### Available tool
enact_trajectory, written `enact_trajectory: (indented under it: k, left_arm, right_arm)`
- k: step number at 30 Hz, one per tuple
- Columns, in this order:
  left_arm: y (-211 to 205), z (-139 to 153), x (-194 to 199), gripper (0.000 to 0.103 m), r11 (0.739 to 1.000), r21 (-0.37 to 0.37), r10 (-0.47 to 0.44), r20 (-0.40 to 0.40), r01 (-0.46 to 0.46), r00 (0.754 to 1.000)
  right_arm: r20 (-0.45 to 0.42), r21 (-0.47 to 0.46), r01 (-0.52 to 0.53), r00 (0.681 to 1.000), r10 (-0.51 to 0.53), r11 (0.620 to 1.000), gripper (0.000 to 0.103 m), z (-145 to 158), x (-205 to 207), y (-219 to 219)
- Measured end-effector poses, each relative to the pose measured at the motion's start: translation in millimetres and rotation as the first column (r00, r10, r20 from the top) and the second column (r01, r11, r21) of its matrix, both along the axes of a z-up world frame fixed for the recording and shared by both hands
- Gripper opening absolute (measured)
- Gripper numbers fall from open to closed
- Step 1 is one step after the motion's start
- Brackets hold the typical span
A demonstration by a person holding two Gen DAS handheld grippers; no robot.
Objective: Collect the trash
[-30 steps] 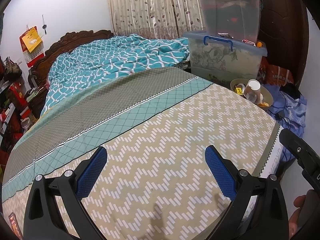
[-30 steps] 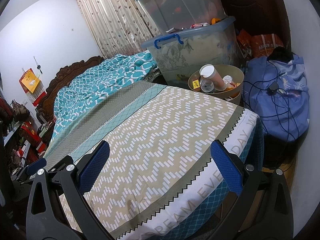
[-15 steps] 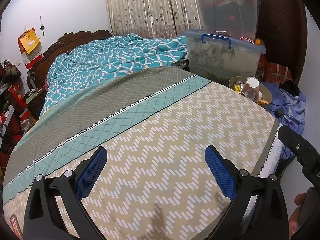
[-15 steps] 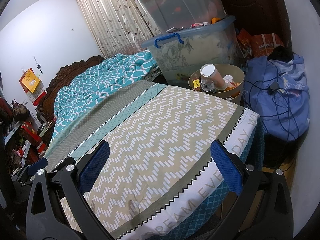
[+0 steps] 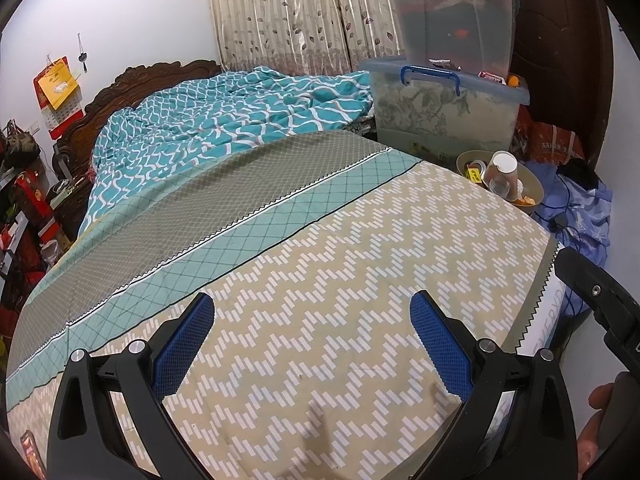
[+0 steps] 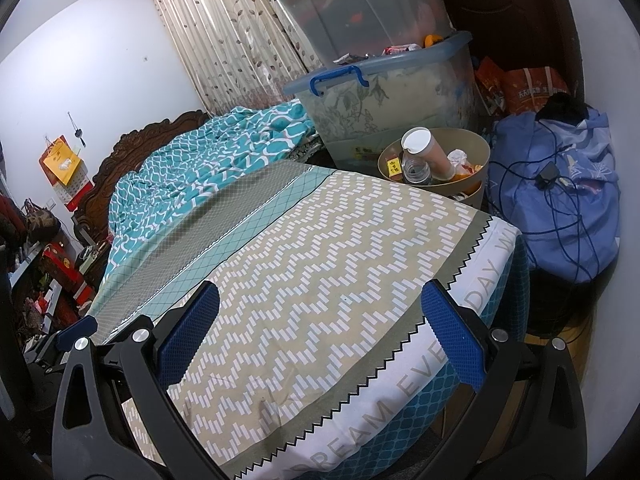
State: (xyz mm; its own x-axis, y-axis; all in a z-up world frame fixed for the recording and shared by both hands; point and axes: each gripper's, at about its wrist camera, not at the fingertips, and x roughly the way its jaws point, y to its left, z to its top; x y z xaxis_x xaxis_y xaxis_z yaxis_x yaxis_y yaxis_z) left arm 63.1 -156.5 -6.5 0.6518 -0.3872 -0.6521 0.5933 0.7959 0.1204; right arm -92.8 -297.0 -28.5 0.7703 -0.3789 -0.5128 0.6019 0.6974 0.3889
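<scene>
A tan round trash bin [image 6: 476, 151] stands on the floor at the bed's far corner, holding a paper cup [image 6: 425, 150], a clear jar [image 6: 416, 170], crumpled paper and orange scraps. It also shows in the left wrist view [image 5: 530, 182]. My left gripper [image 5: 312, 336] is open and empty over the zigzag bedspread [image 5: 320, 280]. My right gripper [image 6: 320, 328] is open and empty above the bed's foot edge. I see no loose trash on the bed.
Two stacked clear storage boxes [image 6: 384, 92] stand behind the bin. A blue bag with cables [image 6: 560, 200] lies to the right on the floor. A teal quilt [image 5: 224, 120] is bunched near the headboard. Cluttered shelves [image 5: 24, 208] are at the left.
The left wrist view has drawn back slightly from the bin. The right gripper has hardly moved. Both grippers stay open and empty.
</scene>
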Motion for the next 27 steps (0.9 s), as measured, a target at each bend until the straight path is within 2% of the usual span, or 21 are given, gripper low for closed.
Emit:
enact_trajectory:
  k: [13, 20, 27]
  left_arm:
    - [3.0, -5.3, -0.1, 0.094, 1.0, -0.009, -0.017, -0.005, 0.016, 1.0]
    - [3.1, -5.1, -6.2, 0.094, 0.999, -0.005, -0.049, 0.025, 0.05, 0.998]
    - [5.5, -3.6, -1.5, 0.094, 0.999, -0.008, -0.05, 0.008, 0.05, 0.999]
  right_arm:
    - [-0.005, 0.005, -0.004, 1.0, 0.004, 1.0, 0.1, -8.2, 0.3, 10.4]
    - [-0.006, 0.006, -0.005, 1.0, 0.005, 1.0, 0.1, -8.0, 0.3, 10.1]
    - [-0.008, 0.012, -0.004, 1.0, 0.004, 1.0, 0.1, -7.9, 1.2, 5.7]
